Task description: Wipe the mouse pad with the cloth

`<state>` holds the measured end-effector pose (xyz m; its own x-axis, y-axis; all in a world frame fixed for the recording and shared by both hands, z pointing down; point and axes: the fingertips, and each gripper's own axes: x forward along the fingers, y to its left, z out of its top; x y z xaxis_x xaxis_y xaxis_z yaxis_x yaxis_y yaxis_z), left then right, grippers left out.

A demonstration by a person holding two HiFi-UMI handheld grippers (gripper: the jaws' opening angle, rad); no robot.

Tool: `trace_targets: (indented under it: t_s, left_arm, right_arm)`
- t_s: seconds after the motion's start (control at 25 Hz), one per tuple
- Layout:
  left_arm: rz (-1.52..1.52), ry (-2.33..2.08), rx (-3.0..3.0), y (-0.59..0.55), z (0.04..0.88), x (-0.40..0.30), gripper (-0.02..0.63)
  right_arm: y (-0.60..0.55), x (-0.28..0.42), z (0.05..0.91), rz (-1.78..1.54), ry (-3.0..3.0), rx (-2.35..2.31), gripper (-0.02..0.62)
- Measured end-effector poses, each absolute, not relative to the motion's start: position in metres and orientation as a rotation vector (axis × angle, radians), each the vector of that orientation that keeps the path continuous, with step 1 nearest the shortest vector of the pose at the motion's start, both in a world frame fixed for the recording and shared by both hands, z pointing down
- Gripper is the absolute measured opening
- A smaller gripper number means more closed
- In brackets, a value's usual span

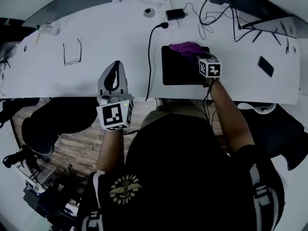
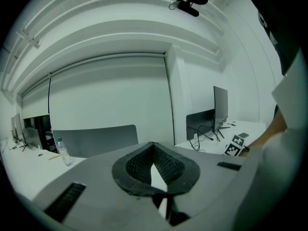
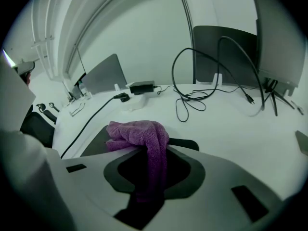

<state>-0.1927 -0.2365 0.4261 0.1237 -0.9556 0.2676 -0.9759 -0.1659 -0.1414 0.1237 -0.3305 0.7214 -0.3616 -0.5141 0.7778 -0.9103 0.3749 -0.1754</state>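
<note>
A black mouse pad (image 1: 183, 73) lies on the white desk (image 1: 96, 42), right of the middle. A bunched purple cloth (image 1: 186, 48) rests on the pad's far edge. My right gripper (image 1: 196, 56) is shut on it, its marker cube over the pad's right side. In the right gripper view the cloth (image 3: 139, 133) hangs out between the jaws of the right gripper (image 3: 153, 150), with the pad (image 3: 94, 146) beneath. My left gripper (image 1: 114, 69) is over the desk's front edge, left of the pad. In its own view the left gripper (image 2: 154, 150) is shut and holds nothing.
A black cable (image 1: 149, 57) runs down the desk just left of the pad. Glasses (image 1: 72, 53) lie at the left, a bottle (image 1: 48, 29) at the far left. A power adapter (image 1: 174, 14) and tangled cables (image 1: 214, 18) are at the back, a phone (image 1: 265, 66) at the right.
</note>
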Motion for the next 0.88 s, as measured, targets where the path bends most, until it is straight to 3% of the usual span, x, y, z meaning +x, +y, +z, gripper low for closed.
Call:
trace_targets:
  t_s: [0.56, 0.88]
  left_arm:
    - [0.451, -1.963, 2.349, -0.236, 0.420, -0.186, 0.002]
    - [0.427, -1.974, 2.346, -0.231, 0.415, -0.192, 0.002]
  right_arm:
    - [-0.312, 0.194, 0.725, 0.885, -1.906, 1.411, 0.092]
    - [-0.298, 0.170, 0.683, 0.878, -2.076, 1.355, 0.091]
